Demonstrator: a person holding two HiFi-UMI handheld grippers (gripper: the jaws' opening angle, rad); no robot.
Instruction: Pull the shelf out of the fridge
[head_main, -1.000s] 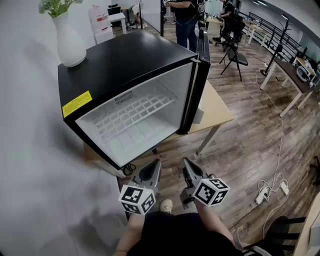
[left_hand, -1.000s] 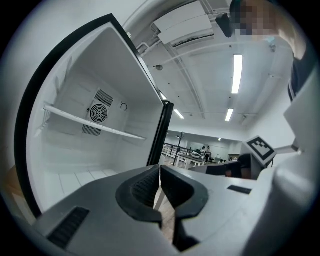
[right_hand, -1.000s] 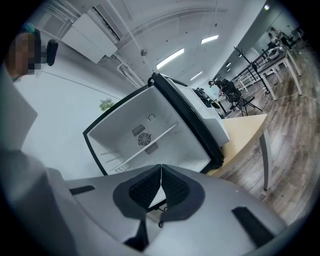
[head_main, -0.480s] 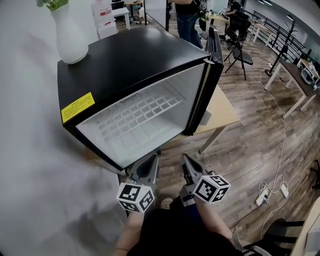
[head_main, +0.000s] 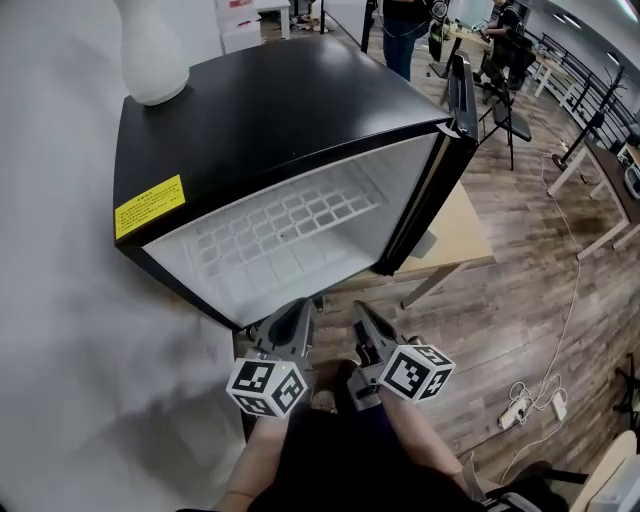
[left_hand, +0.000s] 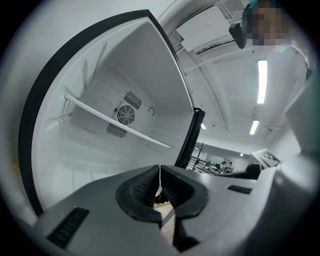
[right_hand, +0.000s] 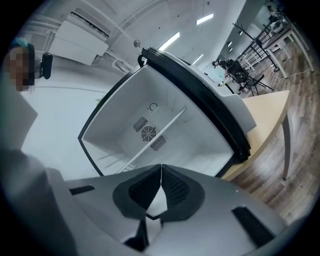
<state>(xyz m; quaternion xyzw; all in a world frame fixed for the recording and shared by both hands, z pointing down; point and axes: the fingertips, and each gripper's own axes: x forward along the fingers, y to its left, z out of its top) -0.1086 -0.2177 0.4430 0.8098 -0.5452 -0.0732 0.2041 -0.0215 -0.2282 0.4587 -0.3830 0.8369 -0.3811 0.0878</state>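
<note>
So there's a black mini fridge (head_main: 280, 110) sitting on a wooden counter (head_main: 465, 235), with its door (head_main: 452, 140) swung open to the right. The white shelf (head_main: 290, 225) is inside, sitting across the middle of the cavity. A white vase (head_main: 150, 50) stands on top at the far left. The left tongs (head_main: 303, 305) and right tongs (head_main: 358, 307) are both pinched together, empty, just near of the opening.

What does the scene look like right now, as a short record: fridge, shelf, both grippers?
fridge: black fridge on a wooden table, door open
shelf: white wire shelf inside the fridge, not pulled out
left gripper: left gripper shut, empty, short of the opening
right gripper: right gripper shut, empty, beside the left
on top: white vase
</note>
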